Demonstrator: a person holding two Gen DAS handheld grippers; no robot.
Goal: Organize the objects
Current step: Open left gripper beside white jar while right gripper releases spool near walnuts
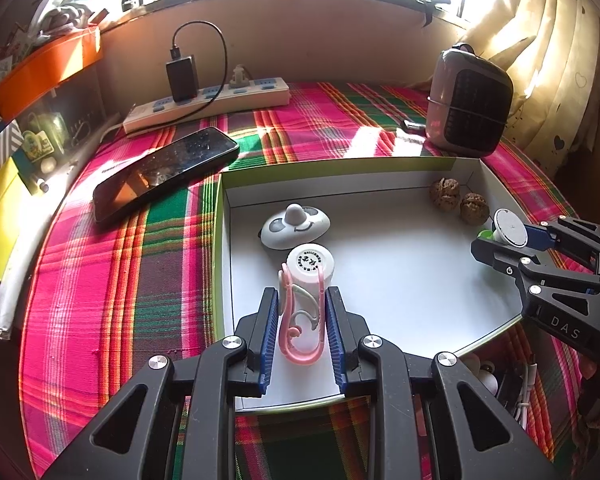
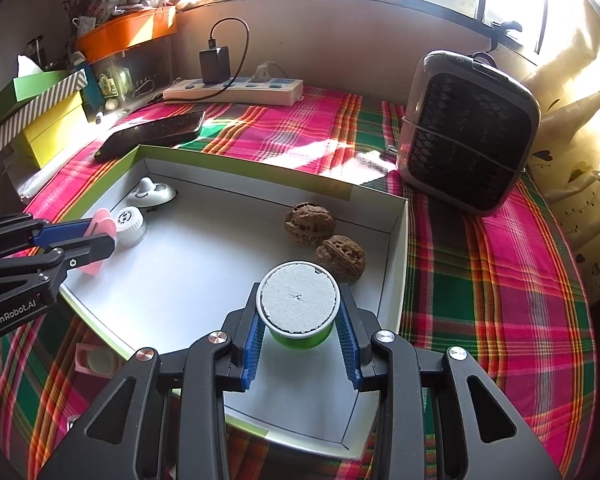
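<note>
The left gripper [image 1: 302, 324] clasped a white cylindrical bottle with pink filigree [image 1: 305, 300], long axis pointing away; the right gripper [image 2: 299, 334] clasped a green white-capped cup [image 2: 299, 306] just near of the two brown walnuts [image 2: 324, 240].

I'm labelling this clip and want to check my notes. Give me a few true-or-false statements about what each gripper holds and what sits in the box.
1. The left gripper grips a white bottle with pink trim. True.
2. The right gripper is empty. False: it holds a green container with a white top.
3. Two walnuts lie in the white box. True.
4. The phone lies inside the box. False: it rests on the plaid cloth beside it.
</note>
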